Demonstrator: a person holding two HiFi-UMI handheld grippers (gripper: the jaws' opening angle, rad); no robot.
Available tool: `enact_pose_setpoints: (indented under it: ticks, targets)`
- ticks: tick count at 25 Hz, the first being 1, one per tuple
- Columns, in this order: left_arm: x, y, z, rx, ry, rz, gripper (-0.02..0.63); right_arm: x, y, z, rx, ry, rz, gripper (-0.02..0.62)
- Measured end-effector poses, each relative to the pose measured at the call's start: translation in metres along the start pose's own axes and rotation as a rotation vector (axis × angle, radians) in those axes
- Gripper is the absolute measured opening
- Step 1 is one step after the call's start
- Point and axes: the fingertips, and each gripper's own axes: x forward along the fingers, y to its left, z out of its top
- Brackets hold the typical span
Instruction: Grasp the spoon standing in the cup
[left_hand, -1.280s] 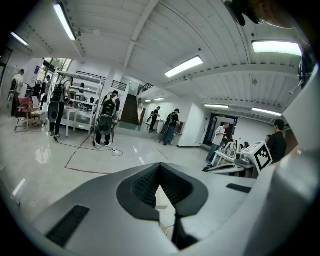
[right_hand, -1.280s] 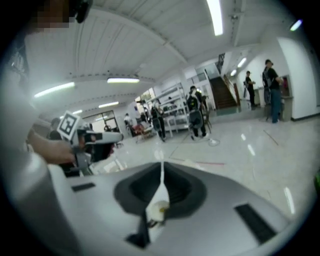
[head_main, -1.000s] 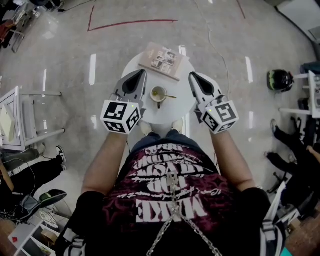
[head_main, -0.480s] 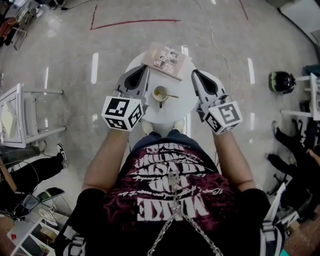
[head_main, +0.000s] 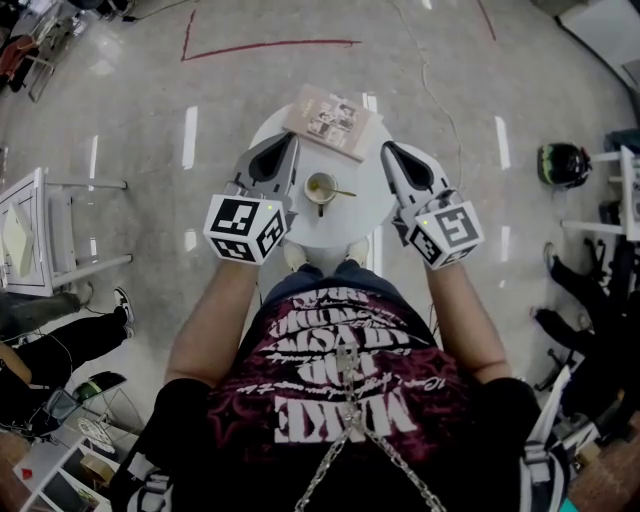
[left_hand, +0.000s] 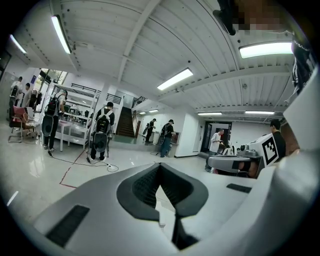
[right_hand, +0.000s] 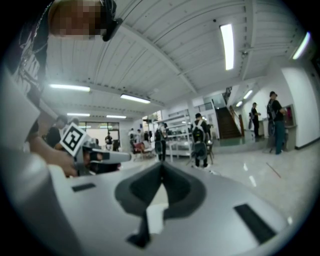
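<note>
A pale cup (head_main: 319, 187) stands near the middle of the small round white table (head_main: 370, 205). A spoon (head_main: 343, 192) rests in it, its handle leaning out to the right. My left gripper (head_main: 288, 142) hovers left of the cup, jaws shut with nothing between them. My right gripper (head_main: 387, 148) hovers right of the cup, also shut and empty. Both are apart from the cup. The left gripper view shows its jaws (left_hand: 160, 165) closed to a point and aimed out into the room. So does the right gripper view (right_hand: 161, 164). Neither gripper view shows the cup or spoon.
A book (head_main: 332, 121) lies at the table's far edge. The person's feet (head_main: 292, 257) stand at the near edge. A white chair (head_main: 40, 235) is at left, a dark helmet (head_main: 559, 161) and seated people at right. Other people stand farther off in the hall (left_hand: 102, 132).
The head view has shifted very slightly. Both grippers keep their places on either side of the cup, still shut.
</note>
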Motion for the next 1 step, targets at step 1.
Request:
enact_pose_setpoints:
  ticks: [1]
  targets:
    - [-0.0005,-0.0005,-0.0003,-0.001,0.000,0.000,0.025,-0.0006,0.0009,-0.0007,0.001,0.003,0.002,0.032]
